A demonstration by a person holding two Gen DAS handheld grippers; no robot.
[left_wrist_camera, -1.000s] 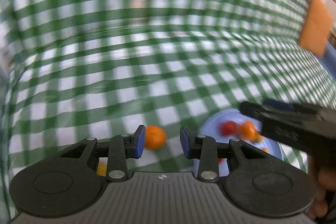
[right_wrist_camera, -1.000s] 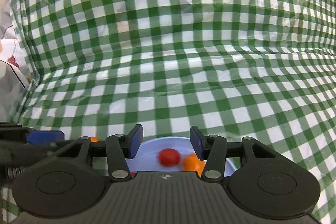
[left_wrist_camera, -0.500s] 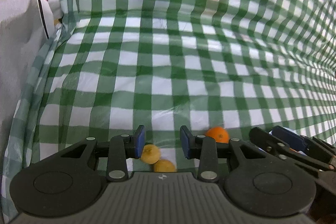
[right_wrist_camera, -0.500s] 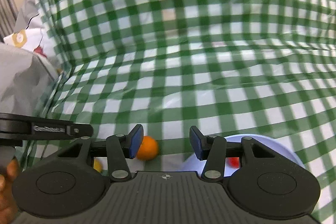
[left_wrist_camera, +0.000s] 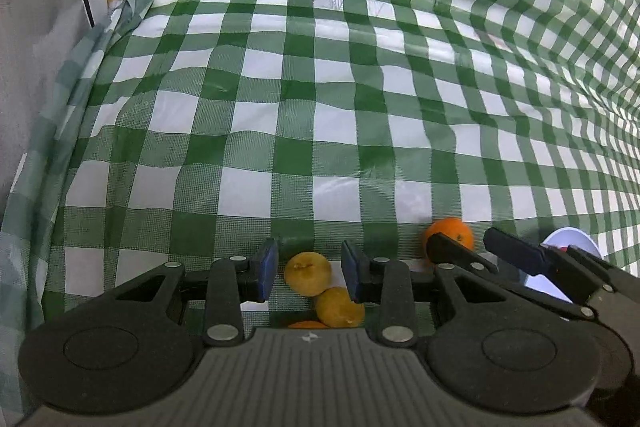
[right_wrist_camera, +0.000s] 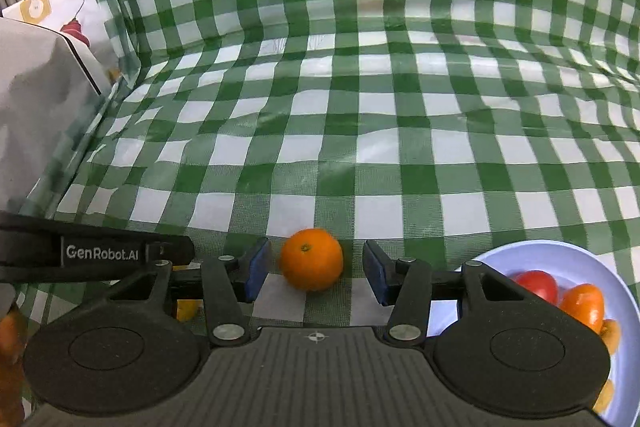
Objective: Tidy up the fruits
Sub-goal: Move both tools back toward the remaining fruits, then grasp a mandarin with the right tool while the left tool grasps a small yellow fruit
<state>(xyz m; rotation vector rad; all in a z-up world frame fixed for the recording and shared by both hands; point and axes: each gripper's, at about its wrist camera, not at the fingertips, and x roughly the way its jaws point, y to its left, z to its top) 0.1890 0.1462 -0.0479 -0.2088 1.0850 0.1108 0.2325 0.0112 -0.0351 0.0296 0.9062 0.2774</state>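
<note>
orange (right_wrist_camera: 311, 259) btwn open right fingers (right_wrist_camera: 256, 269), untouched.

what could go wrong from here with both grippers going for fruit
The orange sits loose between the open right gripper fingers; an uneven close might roll it away. The left gripper brackets a yellow fruit touching a second one, so closing could nudge that. The two grippers are close and could bump.

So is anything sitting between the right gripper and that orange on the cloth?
Nothing visible. The orange lies on the checked cloth directly between the open fingers of the right gripper, with clear gaps either side.
</note>
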